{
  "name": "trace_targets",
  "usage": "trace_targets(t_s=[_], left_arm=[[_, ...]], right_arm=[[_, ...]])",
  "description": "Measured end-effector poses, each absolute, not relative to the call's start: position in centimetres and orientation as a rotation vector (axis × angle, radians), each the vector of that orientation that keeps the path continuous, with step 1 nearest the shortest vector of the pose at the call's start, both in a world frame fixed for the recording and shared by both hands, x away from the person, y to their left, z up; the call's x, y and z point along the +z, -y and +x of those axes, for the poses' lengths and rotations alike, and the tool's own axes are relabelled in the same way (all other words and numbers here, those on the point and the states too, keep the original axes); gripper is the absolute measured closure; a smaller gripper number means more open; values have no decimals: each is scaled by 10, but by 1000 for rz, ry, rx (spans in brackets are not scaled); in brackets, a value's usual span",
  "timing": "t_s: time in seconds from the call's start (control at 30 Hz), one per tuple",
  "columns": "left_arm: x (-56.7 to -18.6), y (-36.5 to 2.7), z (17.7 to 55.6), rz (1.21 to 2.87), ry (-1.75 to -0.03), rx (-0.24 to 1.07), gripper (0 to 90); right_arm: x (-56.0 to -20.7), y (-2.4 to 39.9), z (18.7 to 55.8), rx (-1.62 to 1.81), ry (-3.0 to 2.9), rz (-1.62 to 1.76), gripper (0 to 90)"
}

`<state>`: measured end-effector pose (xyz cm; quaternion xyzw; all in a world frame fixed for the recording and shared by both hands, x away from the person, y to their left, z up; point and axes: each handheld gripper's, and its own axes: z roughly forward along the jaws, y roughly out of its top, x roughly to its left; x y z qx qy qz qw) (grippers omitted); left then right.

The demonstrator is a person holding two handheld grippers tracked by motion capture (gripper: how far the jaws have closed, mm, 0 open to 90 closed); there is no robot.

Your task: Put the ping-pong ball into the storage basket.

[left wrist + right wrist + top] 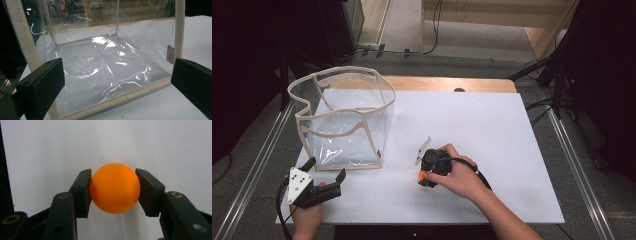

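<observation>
A: Orange plastic ball (114,188), one item. Right tool (114,188) clamped on it, a pad on either side, low over the white counter (492,140). In the high view the ball (421,175) shows as a spot under the right tool (424,176), a short way right of the clear bag's near right corner.

B: Left tool?

A: Left tool (326,168), jaws apart, nothing between them. It sits just in front of the bag's near wall, toward the near left corner.

B: The bag itself?

A: Clear plastic bag (344,117), cream fabric trim, standing upright with its mouth open at the top. The floor of the bag (105,72) holds nothing.

B: Progress?

A: Pick-up looks done, to judge by the firm hold. Left, most likely: lift, carry across, release inside the bag.

B: Room to move?

A: The counter right of the bag and beyond it lies open. The bag's rim stands well above the ball, so the ball must clear it. The bag's left wall sits close to the counter's left edge.
</observation>
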<state>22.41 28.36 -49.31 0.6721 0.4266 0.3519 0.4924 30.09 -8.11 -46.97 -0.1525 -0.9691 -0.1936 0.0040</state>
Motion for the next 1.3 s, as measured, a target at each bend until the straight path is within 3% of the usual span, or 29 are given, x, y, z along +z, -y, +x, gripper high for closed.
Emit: trace_targets(t_s=[1.3], left_arm=[[-493,-285,224,1624,-1036,850,0]], right_arm=[[-420,69,340,-669,3013,-443,474]])
